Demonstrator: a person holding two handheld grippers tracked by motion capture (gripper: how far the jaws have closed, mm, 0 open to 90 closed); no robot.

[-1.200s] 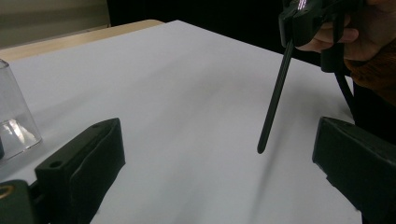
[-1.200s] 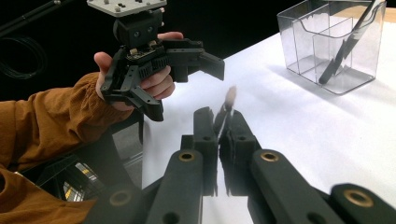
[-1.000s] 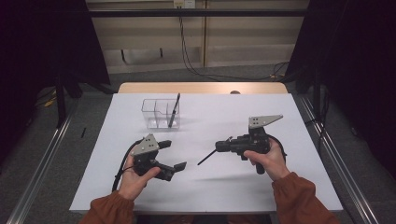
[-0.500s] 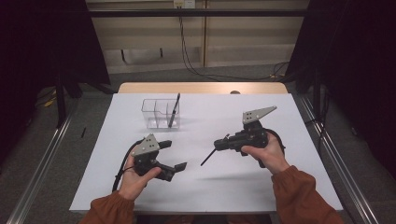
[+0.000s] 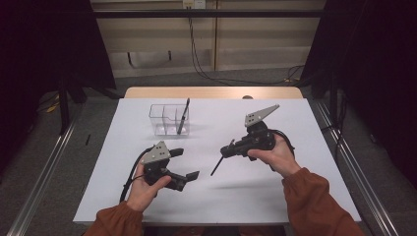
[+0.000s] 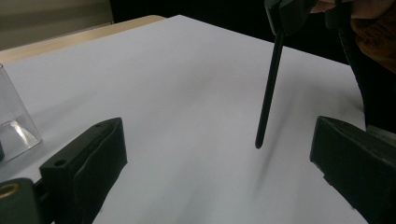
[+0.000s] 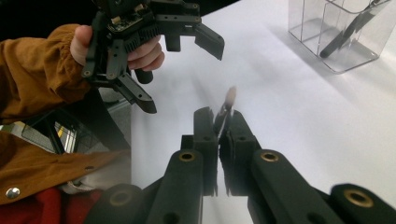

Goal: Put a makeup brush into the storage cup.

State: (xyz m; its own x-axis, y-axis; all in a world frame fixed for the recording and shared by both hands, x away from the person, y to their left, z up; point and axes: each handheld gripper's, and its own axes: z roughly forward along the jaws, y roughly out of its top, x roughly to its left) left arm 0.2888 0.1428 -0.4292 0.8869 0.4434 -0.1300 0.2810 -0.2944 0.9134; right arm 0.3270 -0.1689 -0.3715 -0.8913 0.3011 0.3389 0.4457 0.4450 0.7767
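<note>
My right gripper (image 5: 230,149) is shut on a thin black pen (image 5: 220,161) and holds it above the white table (image 5: 295,123). The pen slants down to the left, its lower end off the surface. In the right gripper view the jaws (image 7: 219,125) pinch the pen (image 7: 229,99), whose far end is blurred. My left gripper (image 5: 186,163) rests low at the front left, open with nothing between its jaws. In the left gripper view (image 6: 219,158) the pen (image 6: 268,88) hangs between the wide jaws, farther off. A clear divided holder (image 5: 164,119) stands at the back with another black pen (image 5: 183,117) leaning in it.
The holder (image 7: 343,44) and its pen (image 7: 350,29) lie beyond my right gripper, and the left gripper (image 7: 182,74) in a hand with an orange sleeve is at that view's upper left. Metal rails run along both sides of the table, and dark floor surrounds it.
The right gripper has risen a little and shifted toward the back with the pen, its grey top plate tilting up. The left gripper has stayed in place.
</note>
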